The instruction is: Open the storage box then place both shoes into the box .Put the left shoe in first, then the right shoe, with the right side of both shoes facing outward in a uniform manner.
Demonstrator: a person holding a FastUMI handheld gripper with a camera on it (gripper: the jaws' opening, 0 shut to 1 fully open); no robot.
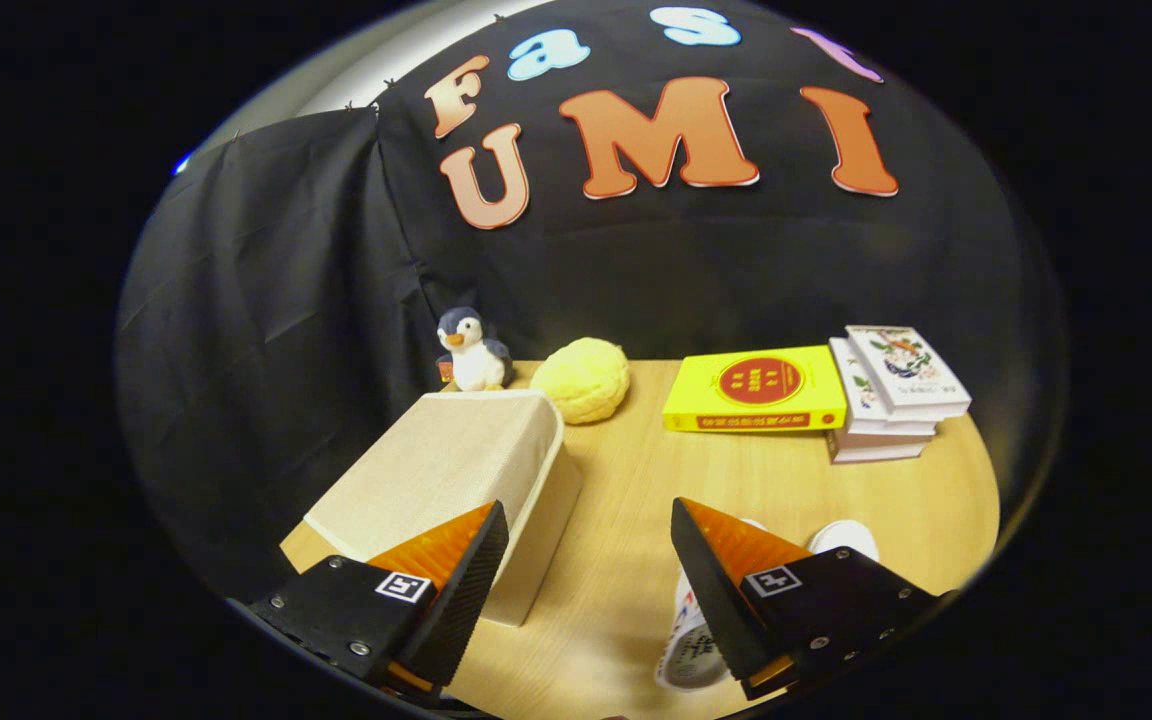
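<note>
A beige fabric storage box (456,470) stands on the wooden table (636,480) with its lid down, partly behind my left finger (446,580). My gripper (586,560) is open above the table, nothing between its fingers. Parts of white shoes peek out around my right finger (736,590): one white shoe (688,645) with coloured markings lies under it, and the tip of another (844,537) shows just past it. Most of both shoes is hidden.
At the back of the table sit a plush penguin (471,350) and a yellow round plush (586,380). A yellow book (756,390) lies flat beside a stack of white books (891,390) at the far right.
</note>
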